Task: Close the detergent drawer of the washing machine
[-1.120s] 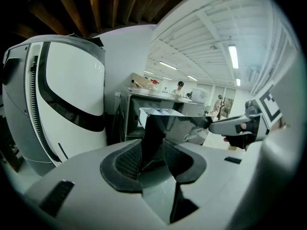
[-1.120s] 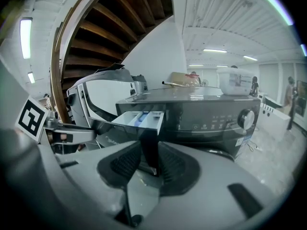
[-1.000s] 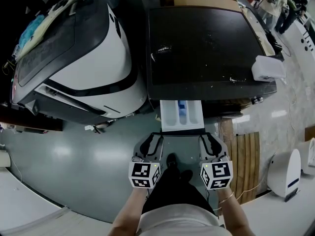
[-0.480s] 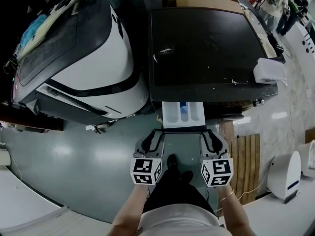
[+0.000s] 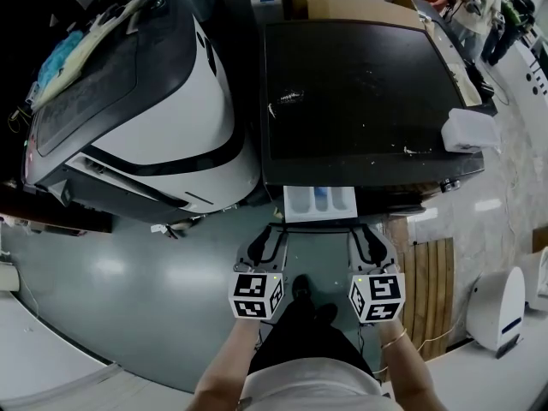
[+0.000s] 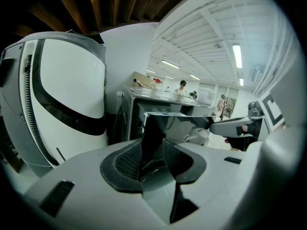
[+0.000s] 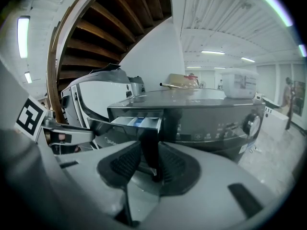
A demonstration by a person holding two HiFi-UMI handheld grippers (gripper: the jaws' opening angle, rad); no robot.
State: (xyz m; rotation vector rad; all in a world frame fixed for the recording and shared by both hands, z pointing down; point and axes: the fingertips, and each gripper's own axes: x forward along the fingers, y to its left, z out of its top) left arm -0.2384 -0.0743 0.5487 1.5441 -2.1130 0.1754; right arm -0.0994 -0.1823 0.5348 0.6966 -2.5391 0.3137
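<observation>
Two claws here, one drawer. The detergent drawer (image 5: 319,202) is sticking partway out of the front of the dark washing machine (image 5: 360,92), with three compartments showing and something blue in the middle one. The left claw (image 5: 272,229) is clamped on the left end of the drawer's front panel and the right claw (image 5: 364,229) on the right end, so each has just the panel edge between its pads. There's one white box (image 5: 468,132) on the machine's top, and one white-and-black machine (image 5: 154,118) alongside.
</observation>
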